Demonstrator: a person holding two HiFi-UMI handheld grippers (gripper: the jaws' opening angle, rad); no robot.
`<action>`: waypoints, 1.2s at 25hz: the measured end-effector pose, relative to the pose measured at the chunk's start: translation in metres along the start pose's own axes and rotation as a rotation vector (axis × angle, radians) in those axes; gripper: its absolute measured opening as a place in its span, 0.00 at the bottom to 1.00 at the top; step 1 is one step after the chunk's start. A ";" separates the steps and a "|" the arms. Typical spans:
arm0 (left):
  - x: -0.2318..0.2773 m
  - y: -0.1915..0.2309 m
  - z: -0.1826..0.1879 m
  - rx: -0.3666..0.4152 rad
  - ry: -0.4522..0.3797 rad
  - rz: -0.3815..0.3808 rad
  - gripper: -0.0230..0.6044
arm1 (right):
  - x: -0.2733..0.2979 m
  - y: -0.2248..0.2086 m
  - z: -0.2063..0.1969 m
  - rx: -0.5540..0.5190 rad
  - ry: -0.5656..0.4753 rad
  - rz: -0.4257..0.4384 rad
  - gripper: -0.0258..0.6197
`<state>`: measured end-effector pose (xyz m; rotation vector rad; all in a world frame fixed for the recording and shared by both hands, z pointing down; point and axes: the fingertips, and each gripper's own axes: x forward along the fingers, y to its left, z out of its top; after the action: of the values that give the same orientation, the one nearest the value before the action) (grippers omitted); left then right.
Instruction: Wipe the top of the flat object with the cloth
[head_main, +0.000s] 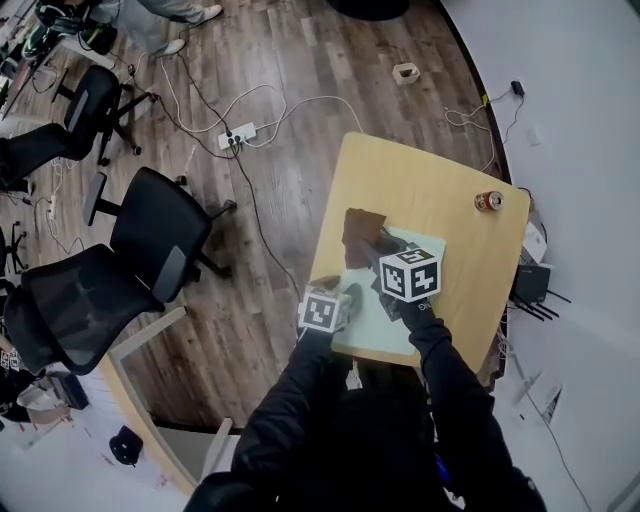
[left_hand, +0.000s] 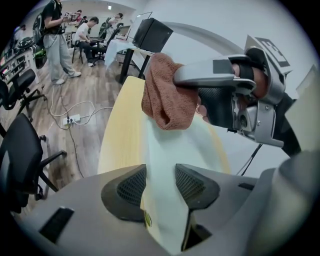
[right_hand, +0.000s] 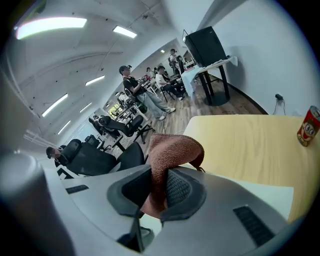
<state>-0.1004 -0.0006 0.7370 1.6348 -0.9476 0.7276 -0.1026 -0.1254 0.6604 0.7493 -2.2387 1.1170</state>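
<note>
A pale green flat board (head_main: 380, 320) lies on the light wooden table (head_main: 420, 180), near its front edge. A brown cloth (head_main: 360, 233) rests on the board's far left corner. My right gripper (head_main: 372, 248) is shut on the cloth (right_hand: 175, 147), which bunches up between its pads and hangs over them. My left gripper (head_main: 350, 297) is at the board's near left edge. In the left gripper view the board (left_hand: 175, 150) runs between the jaws of the left gripper (left_hand: 160, 182), which stand wide and do not press on it. The cloth (left_hand: 167, 100) hangs ahead of them.
A red drink can (head_main: 488, 201) stands at the table's far right edge. Black office chairs (head_main: 150, 240) stand left of the table, and a power strip with cables (head_main: 238, 133) lies on the wooden floor. People sit and stand in the background (right_hand: 150, 90).
</note>
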 end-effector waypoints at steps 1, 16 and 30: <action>0.001 0.001 -0.001 -0.003 0.012 0.001 0.36 | 0.004 -0.004 -0.003 0.005 0.008 -0.007 0.14; 0.004 0.000 -0.006 -0.022 0.077 0.026 0.36 | -0.014 -0.074 -0.031 0.021 0.063 -0.131 0.14; 0.003 0.000 -0.005 -0.007 0.119 0.052 0.36 | -0.068 -0.125 -0.055 0.068 0.050 -0.231 0.15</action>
<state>-0.0988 0.0035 0.7411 1.5482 -0.9089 0.8462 0.0409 -0.1269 0.7109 0.9694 -2.0212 1.0904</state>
